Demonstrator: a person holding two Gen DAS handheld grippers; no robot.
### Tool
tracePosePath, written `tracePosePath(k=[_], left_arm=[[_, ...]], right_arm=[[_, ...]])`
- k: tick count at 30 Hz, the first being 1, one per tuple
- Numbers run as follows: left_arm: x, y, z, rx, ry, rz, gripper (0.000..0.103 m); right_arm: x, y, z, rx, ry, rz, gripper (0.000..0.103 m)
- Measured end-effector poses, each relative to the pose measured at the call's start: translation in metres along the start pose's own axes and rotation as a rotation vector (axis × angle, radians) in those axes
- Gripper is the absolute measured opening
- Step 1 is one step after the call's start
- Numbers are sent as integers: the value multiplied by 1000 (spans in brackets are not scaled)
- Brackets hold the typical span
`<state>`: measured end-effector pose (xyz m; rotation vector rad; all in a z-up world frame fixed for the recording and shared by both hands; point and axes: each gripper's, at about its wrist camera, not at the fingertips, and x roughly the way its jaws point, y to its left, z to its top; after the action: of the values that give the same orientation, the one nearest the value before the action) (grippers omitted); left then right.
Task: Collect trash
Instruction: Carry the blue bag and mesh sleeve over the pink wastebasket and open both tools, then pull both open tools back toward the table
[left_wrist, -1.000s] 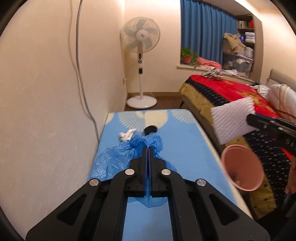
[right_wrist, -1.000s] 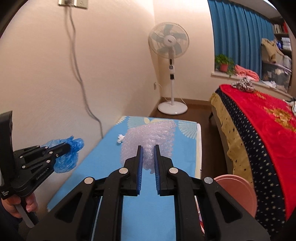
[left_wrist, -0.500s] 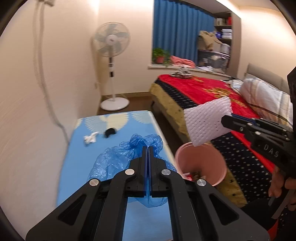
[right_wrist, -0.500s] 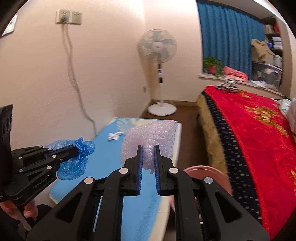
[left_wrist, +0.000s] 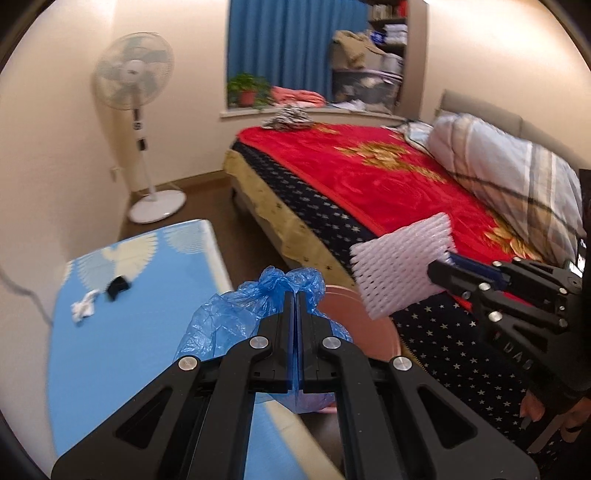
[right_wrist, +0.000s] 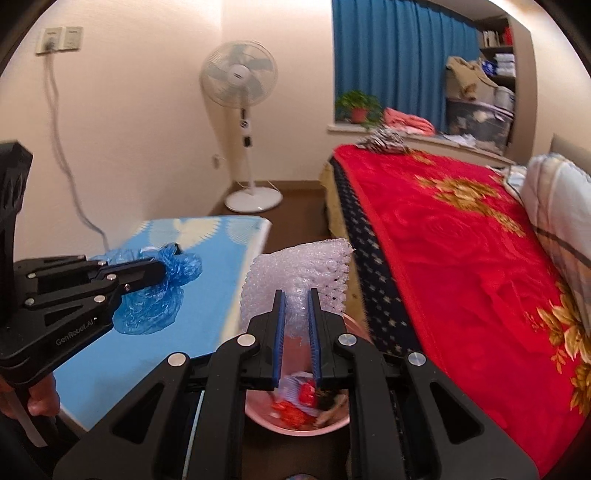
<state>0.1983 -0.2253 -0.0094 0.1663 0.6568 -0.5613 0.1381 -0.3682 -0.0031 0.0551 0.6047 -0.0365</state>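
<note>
Now we hold two pieces of trash, one in each tool. Our left tool (left_wrist: 296, 295) has its jaws pressed together on a crumpled blue plastic bag (left_wrist: 236, 314); the bag bunches above and to the left of the fingertips and hangs down below them, over the near right edge of the bench (left_wrist: 110, 350). In the right wrist view that same bag (right_wrist: 155, 295) hangs from the left tool (right_wrist: 157, 271) above the blue bench top (right_wrist: 207, 295).

Our right tool (right_wrist: 295, 295) has its jaws narrow, clamped on a white foam net sleeve (right_wrist: 295, 269); the sleeve sticks up and fans out past the fingertips. From the left wrist view the sleeve (left_wrist: 402, 269) juts from the right tool (left_wrist: 441, 271) toward the bed's red blanket (left_wrist: 369, 177).

A pink bin (right_wrist: 295, 424) sits on the floor between the bench and the bed, directly below the right tool, with red and white scraps inside. In the left view its rim (left_wrist: 354, 317) shows just right of the blue bag and below the sleeve.

On the bench's far part lie a crumpled white tissue (left_wrist: 83, 308) and a small black object (left_wrist: 118, 284), close together and well apart from both tools.
</note>
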Motion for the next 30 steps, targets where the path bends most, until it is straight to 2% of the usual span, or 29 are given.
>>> tracePosePath(k=[7,12,14,15,16,17,18,19,22,24,27,30], left_arm=[[76,-22,-6,47,83,-33,1],[122,-19,-19,11,154,-45,2],[139,-17,-25,5,174,-35,12],[143,-16,-27,3,184,-32,40],[149,-14,-29,-4,197,-19,77],[151,-12,-31,-12,199,1,87],[151,-9,-33,-22,181,35,90],[152,-5,-35,-29,171,51,93],[159,6,-38,-46,214,79,95],[158,12,-40,-45,224,93,95],[139,18,-34,-46,199,116,95],[98,23,-24,-55,147,136,95]], right_arm=[[63,-41,-31,72,103,-36,15],[106,-56,-52,107,175,-42,16],[122,-58,-61,116,203,-49,17],[125,-57,-64,116,211,-51,23],[134,-58,-68,123,230,-54,27],[138,-59,-71,130,237,-52,39],[141,-60,-74,141,244,-59,51],[144,-62,-77,155,246,-62,58],[146,-59,-82,154,245,-62,65],[142,-54,-81,139,240,-56,73],[126,-47,-68,123,193,-53,81],[88,-37,-41,111,99,-38,89]])
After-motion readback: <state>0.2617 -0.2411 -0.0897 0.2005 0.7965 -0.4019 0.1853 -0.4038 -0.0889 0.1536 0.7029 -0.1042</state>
